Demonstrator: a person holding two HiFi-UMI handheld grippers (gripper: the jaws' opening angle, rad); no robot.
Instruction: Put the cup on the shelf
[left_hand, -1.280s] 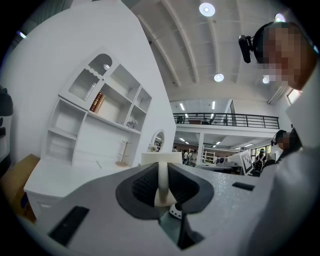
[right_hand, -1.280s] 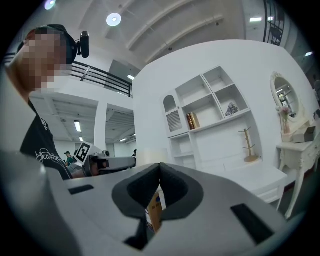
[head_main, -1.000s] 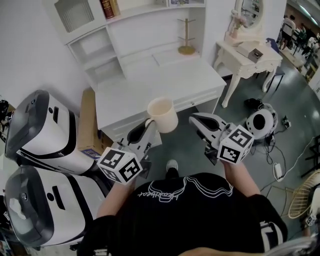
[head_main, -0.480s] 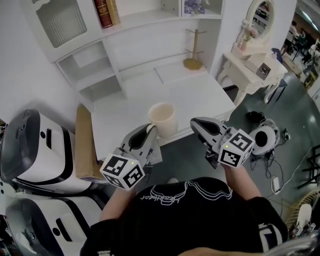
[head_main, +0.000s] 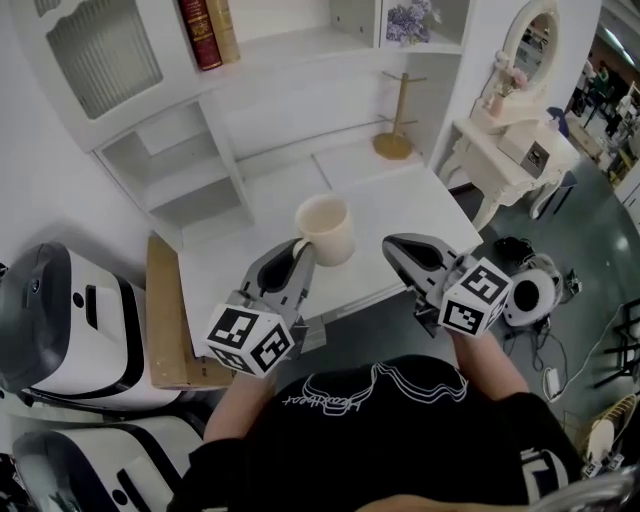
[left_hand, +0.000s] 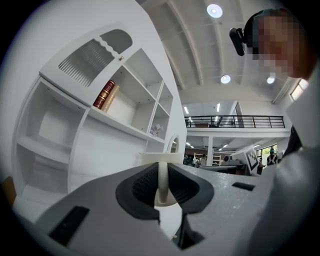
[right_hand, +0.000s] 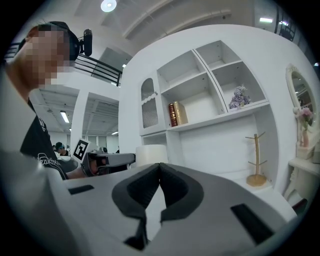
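A cream cup (head_main: 325, 228) hangs upright above the front of the white desk (head_main: 410, 205). My left gripper (head_main: 301, 247) is shut on its handle (left_hand: 162, 181), which stands pinched between the two dark pads in the left gripper view. My right gripper (head_main: 394, 244) hovers just to the right of the cup, shut with nothing between its pads (right_hand: 172, 187). In the right gripper view the cup (right_hand: 151, 155) shows to the left, beyond the jaws. The white shelf unit (head_main: 250, 95) rises behind the desk, with open compartments at left and along the top.
Two books (head_main: 208, 30) and a small flower bunch (head_main: 412, 18) sit on the upper shelf. A wooden mug tree (head_main: 396, 130) stands at the desk's back right. White-and-black machines (head_main: 60, 310) and a cardboard box (head_main: 165, 320) flank the left; a dressing table (head_main: 510, 150) stands right.
Both grippers and the held cup have moved forward toward the shelf unit; the cup now hangs over the desk's front instead of before its edge. The grip is unchanged.
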